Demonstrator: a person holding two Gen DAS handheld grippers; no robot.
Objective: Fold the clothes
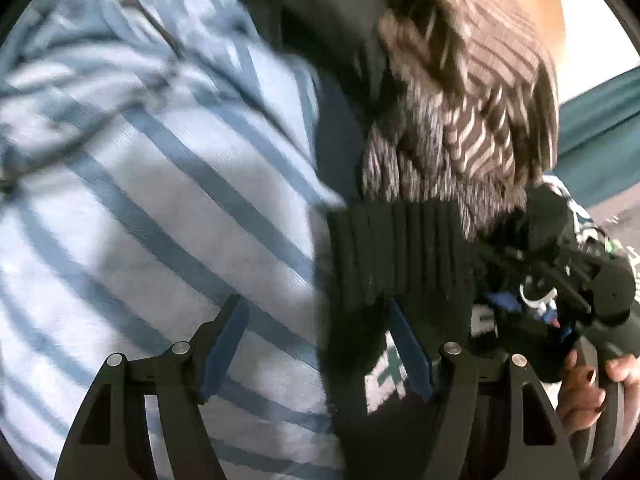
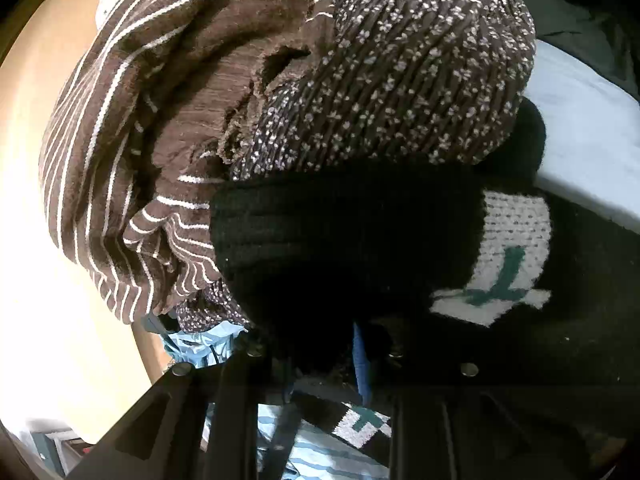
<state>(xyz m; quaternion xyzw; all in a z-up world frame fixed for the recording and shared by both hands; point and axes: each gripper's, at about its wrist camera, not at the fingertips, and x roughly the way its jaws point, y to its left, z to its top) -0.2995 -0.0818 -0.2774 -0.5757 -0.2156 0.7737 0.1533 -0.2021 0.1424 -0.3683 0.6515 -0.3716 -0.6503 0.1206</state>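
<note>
Clothes lie here in a loose heap, and none of what shows looks folded. A black knit sweater [image 2: 344,240] with a white and teal pattern sits in the middle of both views, its ribbed cuff or hem [image 1: 396,256] bunched up. Against it lies a brown striped garment [image 2: 132,128], crumpled, and a brown speckled knit [image 2: 404,80] draped over the top. A light blue striped cloth [image 1: 140,200] spreads wide on the left of the left wrist view, fairly flat but creased.

The left tool [image 1: 320,348] stands spread, with its blue-padded fingers apart over the edge where the blue cloth meets the black sweater, pinching nothing. The right tool [image 2: 324,360] is buried in the black knit; dark fabric bulges between its fingers, so it seems to grip the sweater (though the shadow there hides the contact, and I cannot tell for sure).

My judgement: the work is at its beginning. One garment is being pulled from the pile; spreading it, folding it and stacking the others all remain.
</note>
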